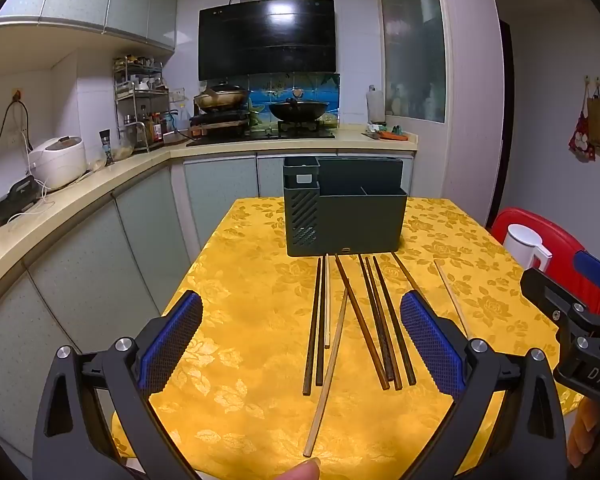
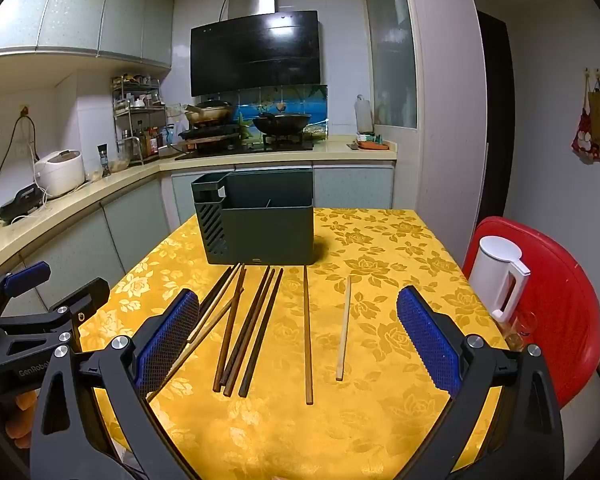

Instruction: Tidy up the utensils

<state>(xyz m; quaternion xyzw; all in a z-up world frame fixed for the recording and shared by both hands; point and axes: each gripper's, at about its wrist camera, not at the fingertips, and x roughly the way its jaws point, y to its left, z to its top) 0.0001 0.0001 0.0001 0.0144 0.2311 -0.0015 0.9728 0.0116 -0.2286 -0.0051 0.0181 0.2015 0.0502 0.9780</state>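
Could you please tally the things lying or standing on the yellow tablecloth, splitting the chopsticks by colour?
Dark brown chopsticks: 7
Pale chopsticks: 3
Grey utensil holder: 1
Total: 11

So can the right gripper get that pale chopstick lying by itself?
Probably yes: the right gripper is open, and the pale chopstick lies alone on the tablecloth with nothing in the way.

Table (image 2: pixel 380 248) under yellow floral cloth, dark green utensil holder (image 2: pixel 260 232) at far middle, loose chopsticks (image 2: pixel 256 328) lying nearer
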